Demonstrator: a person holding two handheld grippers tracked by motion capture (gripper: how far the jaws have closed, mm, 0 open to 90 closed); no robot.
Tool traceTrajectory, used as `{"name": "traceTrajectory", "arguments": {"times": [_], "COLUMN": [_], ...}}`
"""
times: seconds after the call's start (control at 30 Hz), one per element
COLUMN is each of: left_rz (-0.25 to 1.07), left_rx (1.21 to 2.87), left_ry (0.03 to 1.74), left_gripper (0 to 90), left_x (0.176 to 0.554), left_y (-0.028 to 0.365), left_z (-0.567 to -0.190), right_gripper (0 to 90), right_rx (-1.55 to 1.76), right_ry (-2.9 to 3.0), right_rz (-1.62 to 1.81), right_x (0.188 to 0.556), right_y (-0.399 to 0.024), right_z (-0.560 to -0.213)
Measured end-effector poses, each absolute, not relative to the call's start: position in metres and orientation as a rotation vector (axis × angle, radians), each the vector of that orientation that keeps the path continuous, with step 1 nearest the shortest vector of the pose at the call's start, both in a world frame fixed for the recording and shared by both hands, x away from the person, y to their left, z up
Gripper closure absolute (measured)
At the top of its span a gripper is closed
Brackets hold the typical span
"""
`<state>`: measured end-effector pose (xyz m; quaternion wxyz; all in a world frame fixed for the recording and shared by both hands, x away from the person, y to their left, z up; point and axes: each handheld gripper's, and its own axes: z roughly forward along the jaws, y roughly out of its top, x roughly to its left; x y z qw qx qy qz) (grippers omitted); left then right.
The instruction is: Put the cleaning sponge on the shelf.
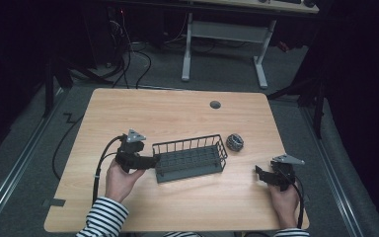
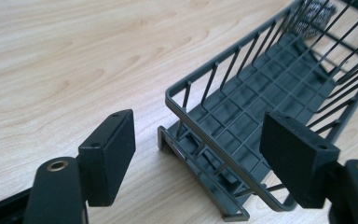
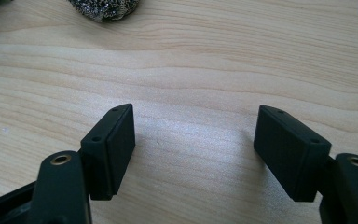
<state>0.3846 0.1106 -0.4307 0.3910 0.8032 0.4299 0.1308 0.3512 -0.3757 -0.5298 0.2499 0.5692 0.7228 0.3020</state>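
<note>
Your left gripper (image 1: 154, 161) sits at the near-left end of the wire basket (image 1: 191, 157). Its jaws stand apart around that end's rim, pads off the wire, nothing pinched. The basket is dark grey, oblong, with thin upright bars and a grid floor, and lies mid-table. Just past its far-right corner rests a steel scrubber (image 1: 235, 142), a dull, tangled round ball, apart from the basket. Your right gripper (image 1: 259, 173) rests well to the right with jaws spread wide over bare table (image 1: 177, 111), pale wood grain, smooth, with a round grommet (image 1: 215, 104).
</note>
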Motion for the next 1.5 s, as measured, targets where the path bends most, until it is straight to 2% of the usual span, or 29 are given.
{"name": "traceTrajectory", "arguments": {"times": [0.73,1.07,1.5], "left_rz": [0.404,0.425,0.444], "left_rx": [1.914,1.852,1.833], "left_ry": [1.2,1.328,1.416], "left_gripper": [26.7,25.7,25.5], "left_x": [0.378,0.374,0.374], "left_y": [0.164,0.197,0.215], "left_z": [-0.429,-0.457,-0.485], "right_gripper": [29.6,29.6,29.6], "right_rx": [1.55,1.55,1.55], "right_ry": [1.967,1.967,1.968], "right_rz": [0.822,0.822,0.822], "right_x": [0.351,0.351,0.351], "right_y": [-0.376,-0.376,-0.376], "right_z": [-0.53,-0.53,-0.53]}}
